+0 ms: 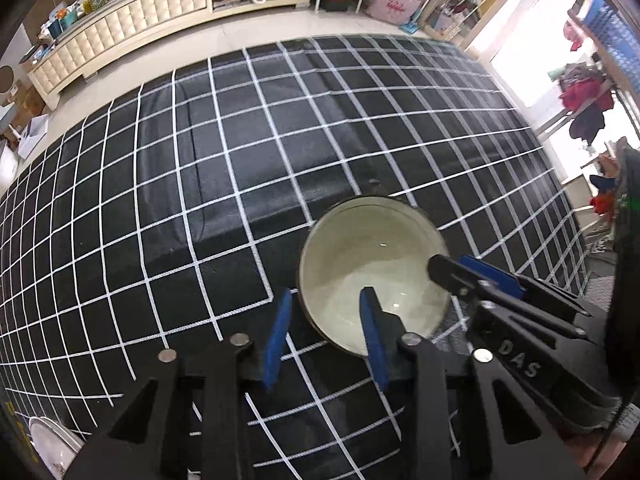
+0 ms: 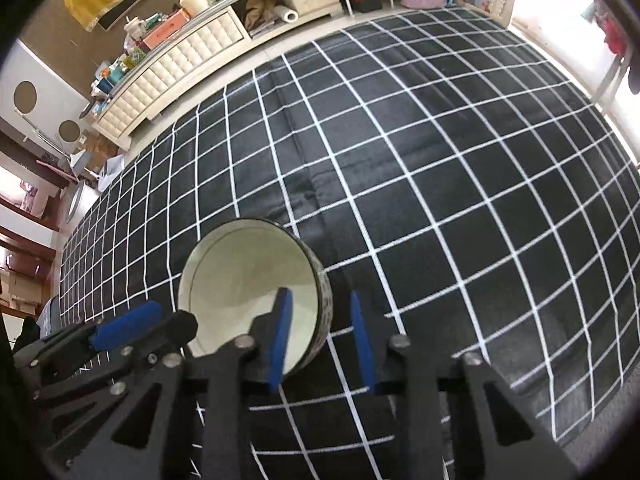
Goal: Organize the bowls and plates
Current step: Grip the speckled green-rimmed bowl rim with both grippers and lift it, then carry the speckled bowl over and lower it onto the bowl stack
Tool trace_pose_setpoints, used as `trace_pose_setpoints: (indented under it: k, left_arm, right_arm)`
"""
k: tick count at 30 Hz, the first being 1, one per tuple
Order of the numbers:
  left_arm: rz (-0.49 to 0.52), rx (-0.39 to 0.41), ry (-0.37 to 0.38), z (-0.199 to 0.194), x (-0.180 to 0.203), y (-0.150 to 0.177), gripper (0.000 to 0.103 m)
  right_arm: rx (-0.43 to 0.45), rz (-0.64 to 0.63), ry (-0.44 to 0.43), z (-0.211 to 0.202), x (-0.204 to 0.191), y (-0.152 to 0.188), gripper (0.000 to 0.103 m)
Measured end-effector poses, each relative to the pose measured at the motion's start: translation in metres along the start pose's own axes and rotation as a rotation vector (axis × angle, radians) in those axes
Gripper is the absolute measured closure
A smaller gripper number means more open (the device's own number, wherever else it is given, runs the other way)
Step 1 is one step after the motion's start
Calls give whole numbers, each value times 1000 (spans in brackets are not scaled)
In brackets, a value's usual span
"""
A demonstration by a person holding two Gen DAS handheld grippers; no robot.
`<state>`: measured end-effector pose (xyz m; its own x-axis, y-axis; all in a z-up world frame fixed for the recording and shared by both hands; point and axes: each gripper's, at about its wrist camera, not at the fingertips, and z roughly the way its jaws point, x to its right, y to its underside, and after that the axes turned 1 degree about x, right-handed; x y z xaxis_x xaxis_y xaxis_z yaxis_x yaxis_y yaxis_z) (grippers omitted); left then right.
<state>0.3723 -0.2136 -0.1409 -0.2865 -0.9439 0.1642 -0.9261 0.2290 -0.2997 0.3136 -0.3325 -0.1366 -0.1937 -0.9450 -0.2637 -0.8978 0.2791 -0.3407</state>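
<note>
One bowl (image 1: 372, 248), white inside with a dark patterned outer wall (image 2: 326, 300), stands on the black tablecloth with a white grid (image 1: 240, 160). My left gripper (image 1: 327, 291) straddles the bowl's near-left rim, one blue pad outside the wall and one inside. A gap shows on both sides of the wall, so its pads do not press. My right gripper (image 2: 319, 292) straddles the opposite rim the same way, its left pad inside the bowl and its right pad outside, also with gaps. Each gripper shows in the other's view: the right gripper (image 1: 452, 264) and the left gripper (image 2: 172, 318).
A white plate (image 1: 52, 444) peeks in at the lower left, by the table's near corner. The cloth (image 2: 440, 160) stretches far beyond the bowl. Past the table's far edge stands a long cream cabinet (image 1: 120, 36) with clutter on top and shelves beside it.
</note>
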Motion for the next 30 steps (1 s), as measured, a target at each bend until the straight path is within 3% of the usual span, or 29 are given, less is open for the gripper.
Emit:
trace_pose_setpoints:
  k: [7, 17, 30]
  left_arm:
    - [2, -39, -34, 28, -4, -1, 87]
    - [5, -43, -58, 39, -3, -1, 93]
    - [7, 29, -60, 3, 1, 7, 95]
  right_arm:
    - [-31, -18, -14, 10, 1, -2, 89]
    - [-44, -76, 51, 16, -6, -5, 91]
    - [2, -70, 19, -20, -4, 11, 92]
